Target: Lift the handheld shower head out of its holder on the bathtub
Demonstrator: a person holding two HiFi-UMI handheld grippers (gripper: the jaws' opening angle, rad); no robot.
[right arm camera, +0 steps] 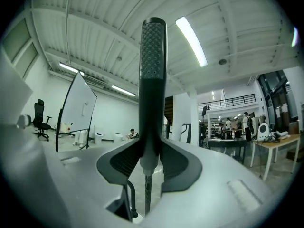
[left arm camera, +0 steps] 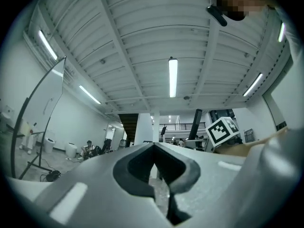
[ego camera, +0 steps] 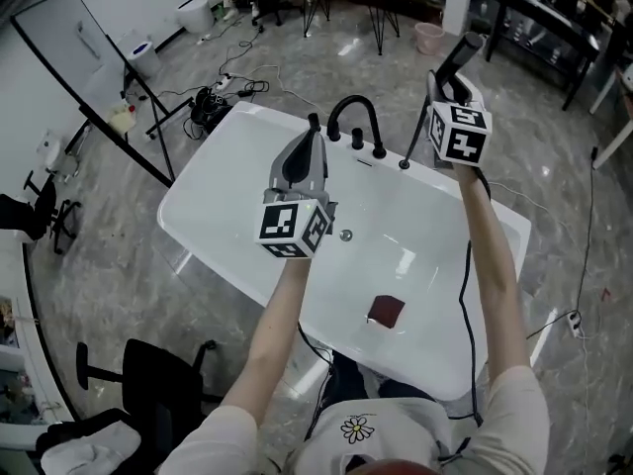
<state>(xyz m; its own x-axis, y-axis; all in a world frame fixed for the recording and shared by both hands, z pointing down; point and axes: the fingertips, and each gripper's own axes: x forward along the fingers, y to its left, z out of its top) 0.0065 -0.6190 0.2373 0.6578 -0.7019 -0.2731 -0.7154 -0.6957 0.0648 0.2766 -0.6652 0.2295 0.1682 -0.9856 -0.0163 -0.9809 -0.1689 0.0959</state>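
In the head view my right gripper (ego camera: 447,85) is raised above the back right of the white bathtub (ego camera: 198,206), shut on the black stick-shaped shower head (ego camera: 458,59). Its thin hose (ego camera: 415,132) hangs down to the holder (ego camera: 404,164) on the tub's deck, beside the black arched faucet (ego camera: 353,117). The right gripper view shows the shower head (right arm camera: 152,80) upright, clamped in the right gripper (right arm camera: 151,163), with the hose (right arm camera: 147,189) trailing below. My left gripper (ego camera: 315,129) hovers over the tub's middle, pointing up. In its own view the left gripper (left arm camera: 154,167) is shut with nothing in it.
A dark red square object (ego camera: 386,312) lies on the tub floor near the drain (ego camera: 345,235). A whiteboard on a stand (ego camera: 89,77) and floor cables (ego camera: 213,102) are to the left. A black office chair (ego camera: 148,384) stands at the near left.
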